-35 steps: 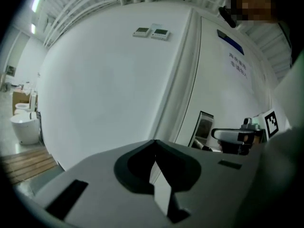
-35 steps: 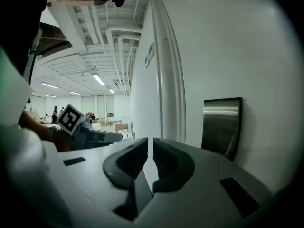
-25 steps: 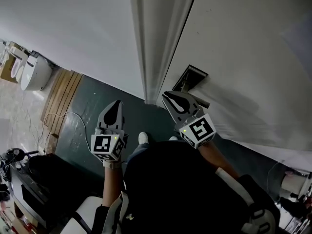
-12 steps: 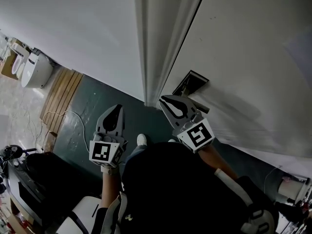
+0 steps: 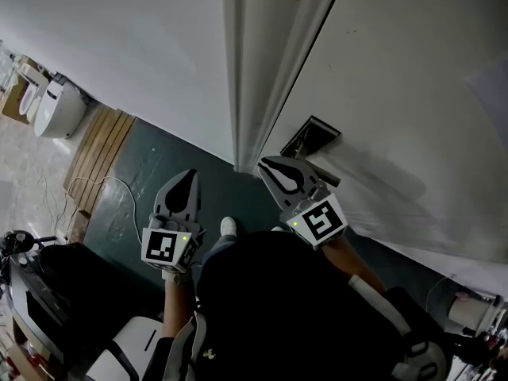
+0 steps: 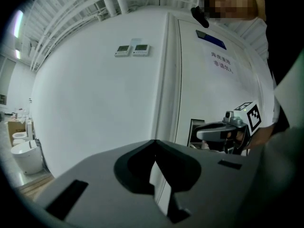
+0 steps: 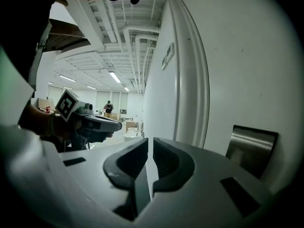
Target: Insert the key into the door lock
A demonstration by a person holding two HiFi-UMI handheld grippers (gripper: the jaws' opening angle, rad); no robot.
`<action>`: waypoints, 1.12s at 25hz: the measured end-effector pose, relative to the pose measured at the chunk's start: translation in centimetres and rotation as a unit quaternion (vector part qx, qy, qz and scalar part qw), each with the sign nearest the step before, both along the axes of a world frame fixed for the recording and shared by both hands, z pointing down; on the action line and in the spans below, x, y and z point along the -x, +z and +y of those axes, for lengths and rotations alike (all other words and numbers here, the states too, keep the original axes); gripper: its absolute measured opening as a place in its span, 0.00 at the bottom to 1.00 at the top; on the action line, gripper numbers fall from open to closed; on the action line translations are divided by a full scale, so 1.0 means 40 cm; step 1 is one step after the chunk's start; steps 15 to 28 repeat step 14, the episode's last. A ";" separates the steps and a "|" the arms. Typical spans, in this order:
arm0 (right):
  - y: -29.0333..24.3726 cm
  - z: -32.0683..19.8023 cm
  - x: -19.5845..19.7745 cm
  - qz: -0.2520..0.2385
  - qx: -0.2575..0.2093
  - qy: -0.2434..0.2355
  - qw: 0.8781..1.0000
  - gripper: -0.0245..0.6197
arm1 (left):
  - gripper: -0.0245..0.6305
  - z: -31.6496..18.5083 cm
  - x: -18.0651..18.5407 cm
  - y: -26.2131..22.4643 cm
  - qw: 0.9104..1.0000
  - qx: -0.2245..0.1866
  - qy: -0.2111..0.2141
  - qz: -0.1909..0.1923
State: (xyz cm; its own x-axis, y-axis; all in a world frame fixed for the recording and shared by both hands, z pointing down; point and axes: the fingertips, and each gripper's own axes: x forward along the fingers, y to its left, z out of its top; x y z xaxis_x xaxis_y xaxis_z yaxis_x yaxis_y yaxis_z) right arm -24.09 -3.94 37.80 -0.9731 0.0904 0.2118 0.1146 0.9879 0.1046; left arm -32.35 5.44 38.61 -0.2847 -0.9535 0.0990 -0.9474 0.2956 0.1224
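The right gripper [image 5: 270, 167] hovers just below the metal lock plate [image 5: 312, 136] on the white door [image 5: 397, 94]. Its jaws are drawn together, with only a thin slit of door showing between them and nothing held. The left gripper [image 5: 187, 179] hangs lower, well apart from the door and over the dark floor [image 5: 151, 165]. Its jaw tips meet and it is empty too.

No key can be made out in any view, neither in a gripper nor on the plate, and the keyhole itself is too small to see. This would fit a key already seated and released, or one not in hand at all, so how far the task has got stays unsettled.

Against the picture a second ago, both grippers sit slightly lower and further left. The right one stays beside the plate.
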 end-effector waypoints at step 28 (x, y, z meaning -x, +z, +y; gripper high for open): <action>0.007 0.010 -0.018 0.005 0.003 -0.010 1.000 0.10 | 0.05 0.030 -0.045 -0.010 1.000 -0.005 0.009 0.007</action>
